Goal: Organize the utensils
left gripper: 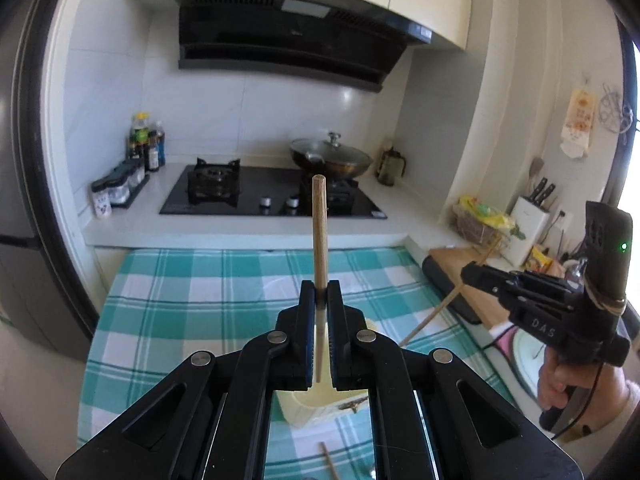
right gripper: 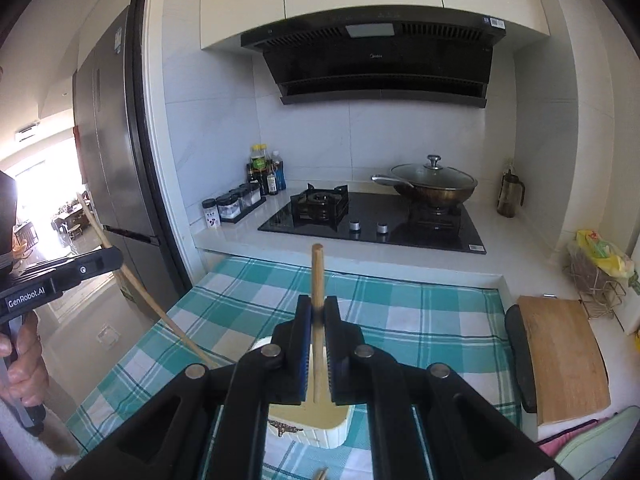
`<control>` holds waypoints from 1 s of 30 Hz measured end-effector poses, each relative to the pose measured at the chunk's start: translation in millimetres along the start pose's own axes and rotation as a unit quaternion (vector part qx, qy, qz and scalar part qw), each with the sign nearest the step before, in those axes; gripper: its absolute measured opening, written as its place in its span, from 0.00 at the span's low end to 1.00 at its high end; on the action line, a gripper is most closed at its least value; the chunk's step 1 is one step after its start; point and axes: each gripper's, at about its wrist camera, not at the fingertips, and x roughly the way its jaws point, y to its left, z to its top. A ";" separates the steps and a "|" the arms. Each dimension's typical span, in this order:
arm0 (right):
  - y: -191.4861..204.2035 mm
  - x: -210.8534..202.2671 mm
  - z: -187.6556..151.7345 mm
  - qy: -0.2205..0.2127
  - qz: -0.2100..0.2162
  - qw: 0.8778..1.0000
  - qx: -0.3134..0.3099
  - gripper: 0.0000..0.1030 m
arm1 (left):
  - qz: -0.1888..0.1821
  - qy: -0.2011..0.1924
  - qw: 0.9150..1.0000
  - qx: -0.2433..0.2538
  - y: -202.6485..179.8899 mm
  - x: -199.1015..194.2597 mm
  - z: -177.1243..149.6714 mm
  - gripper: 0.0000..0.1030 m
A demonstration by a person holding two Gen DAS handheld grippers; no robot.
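Both grippers are pinched tight on wooden chopsticks. Left gripper (left gripper: 321, 292) has its two black fingers squeezed on one chopstick (left gripper: 319, 232). That stick pokes up past the fingertips toward the stove. Right gripper (right gripper: 318, 310) holds another chopstick (right gripper: 317, 276) the same way, sticking up between its fingers.

Under both grippers sits a cream-colored utensil holder (right gripper: 320, 424). It rests on the green and white checked cloth (right gripper: 400, 312). In the left wrist view the right gripper (left gripper: 466, 272) shows at the side, with its chopstick (left gripper: 430, 318) slanting down toward the cloth. In the right wrist view the left gripper (right gripper: 116, 258) shows at the side too, and its long chopstick (right gripper: 160, 312) slants down to the holder. One more chopstick tip (left gripper: 329, 462) lies on the cloth near the bottom edge.

Behind the cloth is a black gas stove (right gripper: 376, 224) with a lidded wok (right gripper: 436, 184) on it. A wooden cutting board (right gripper: 560, 352) lies at the right of the cloth.
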 end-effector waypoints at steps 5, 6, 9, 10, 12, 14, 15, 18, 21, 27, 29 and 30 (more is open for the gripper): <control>0.5 71.0 -24.4 0.101 0.001 0.995 0.009 0.06 | 0.015 0.091 0.996 -0.002 -3.6 76.5 -27.6 0.04; -1.6 80.0 -31.4 0.114 -0.001 0.993 0.012 0.06 | 0.019 0.104 0.994 -0.005 -2.6 87.5 -35.1 0.04; -6.6 106.8 -48.6 0.145 0.001 0.989 0.016 0.07 | 0.029 0.135 0.990 -0.013 2.5 114.8 -54.2 0.04; -7.8 114.2 -53.0 0.152 0.005 0.988 0.019 0.07 | 0.031 0.142 0.989 -0.019 4.6 119.9 -58.7 0.06; -9.4 121.0 -58.8 0.154 0.016 0.988 0.025 0.10 | 0.024 0.153 0.987 -0.035 8.4 122.9 -65.6 0.43; -10.5 119.3 -60.9 0.144 0.012 0.989 0.025 0.32 | 0.022 0.137 0.989 -0.048 12.8 108.4 -69.1 0.66; -11.5 113.0 -59.7 0.129 0.011 0.991 0.029 0.44 | 0.024 0.128 0.990 -0.045 13.4 98.4 -69.4 0.68; -16.1 80.1 -55.8 0.076 0.011 0.996 0.037 0.45 | 0.020 0.119 0.992 -0.024 15.2 64.0 -76.8 0.74; -14.2 41.6 -62.1 0.048 -0.003 0.999 0.015 0.46 | 0.035 0.113 0.993 0.000 18.3 26.0 -102.6 0.84; -15.9 -30.5 -137.5 0.048 -0.027 0.998 -0.024 0.53 | 0.040 0.135 0.990 -0.021 37.2 -21.1 -204.1 0.88; -17.8 -46.4 -175.8 0.059 -0.048 0.997 -0.032 0.53 | 0.059 0.144 0.987 -0.040 39.2 -28.7 -240.2 0.88; -18.1 -54.3 -197.0 0.064 -0.063 0.995 -0.037 0.53 | 0.065 0.145 0.986 -0.049 39.6 -31.9 -255.8 0.88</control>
